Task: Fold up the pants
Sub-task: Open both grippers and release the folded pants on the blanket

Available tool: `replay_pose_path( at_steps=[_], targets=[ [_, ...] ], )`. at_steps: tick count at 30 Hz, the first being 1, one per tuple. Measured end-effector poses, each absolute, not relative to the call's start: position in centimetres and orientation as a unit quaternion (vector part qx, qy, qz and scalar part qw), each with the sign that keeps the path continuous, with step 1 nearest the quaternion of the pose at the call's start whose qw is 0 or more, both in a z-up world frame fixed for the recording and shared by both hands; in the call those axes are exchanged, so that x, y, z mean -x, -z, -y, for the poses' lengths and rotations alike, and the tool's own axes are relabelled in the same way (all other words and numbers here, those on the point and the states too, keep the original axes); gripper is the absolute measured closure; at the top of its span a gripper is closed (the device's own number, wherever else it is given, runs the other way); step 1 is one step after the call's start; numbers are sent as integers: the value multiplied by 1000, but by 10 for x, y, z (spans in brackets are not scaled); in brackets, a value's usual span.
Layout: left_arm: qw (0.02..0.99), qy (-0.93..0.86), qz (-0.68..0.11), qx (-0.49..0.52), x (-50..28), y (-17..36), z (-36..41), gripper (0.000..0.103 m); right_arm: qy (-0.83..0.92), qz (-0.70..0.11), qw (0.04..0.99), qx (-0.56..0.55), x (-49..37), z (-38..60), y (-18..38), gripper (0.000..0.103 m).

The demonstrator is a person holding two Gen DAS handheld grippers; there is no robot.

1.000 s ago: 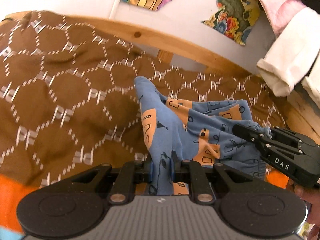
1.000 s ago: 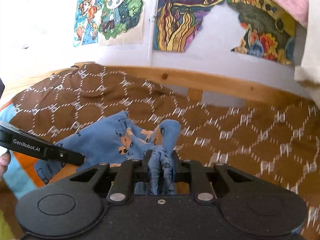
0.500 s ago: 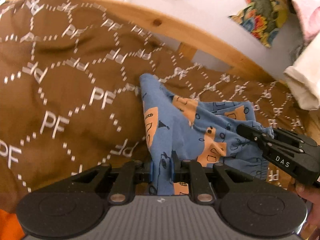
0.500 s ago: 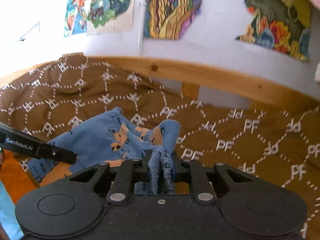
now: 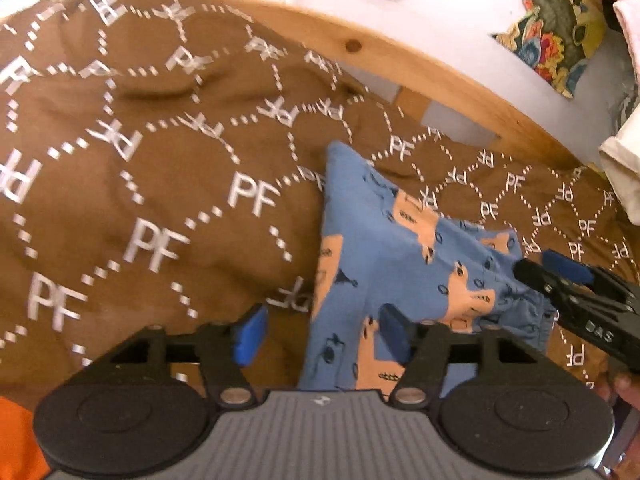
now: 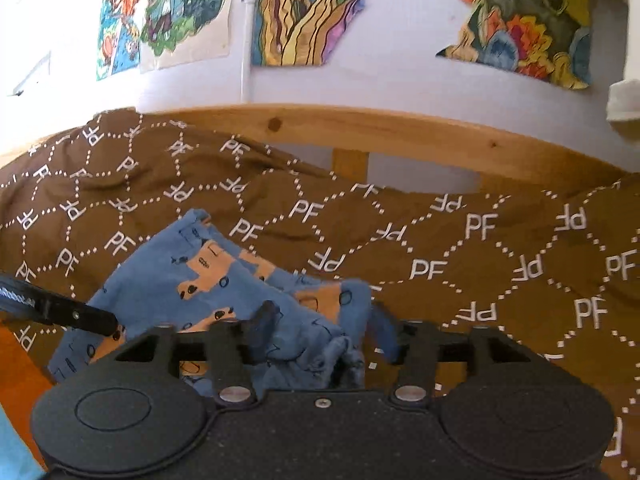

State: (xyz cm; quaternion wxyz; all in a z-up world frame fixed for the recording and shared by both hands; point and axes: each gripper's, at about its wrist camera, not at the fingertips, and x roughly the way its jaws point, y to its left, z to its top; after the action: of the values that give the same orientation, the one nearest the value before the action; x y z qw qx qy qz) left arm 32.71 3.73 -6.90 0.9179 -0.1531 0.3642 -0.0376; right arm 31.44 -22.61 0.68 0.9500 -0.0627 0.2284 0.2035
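Blue printed pants [image 5: 404, 256] lie bunched on a brown quilt [image 5: 152, 184] patterned with white letters, near the middle of the bed and just in front of both grippers. The left gripper [image 5: 324, 334] has just been opening: its jaws stand apart, the left pad clear over the quilt, the right pad over the pants' left edge without pinching it. The right gripper [image 6: 322, 330] has likewise just been opening; the gathered waistband lies loose between its released jaws. Letting go of both ends at once suggests the cloth has been laid down for a fold, though it is not yet flat and shows creases. In each wrist view the other gripper's fingers reach in from the side, close to the pants. A wooden bed rail [image 6: 360, 132] runs along the far side, below a wall with 3 coloured posters [image 6: 304, 12]. Pale clothes [image 5: 624, 160] hang at the far right, well apart. Nothing rests on the pants.
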Motion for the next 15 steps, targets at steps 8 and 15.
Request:
replay_pose_path(
  at_steps=[8,15],
  targets=[
    [938,3,-323,127,-292,38,-37,0,-176,-181,967,30,-268,234,-33,2],
    [948,-3,-299,113,-248,24,-35,0,-152,-150,977,27,-211,232,-52,1]
  ],
)
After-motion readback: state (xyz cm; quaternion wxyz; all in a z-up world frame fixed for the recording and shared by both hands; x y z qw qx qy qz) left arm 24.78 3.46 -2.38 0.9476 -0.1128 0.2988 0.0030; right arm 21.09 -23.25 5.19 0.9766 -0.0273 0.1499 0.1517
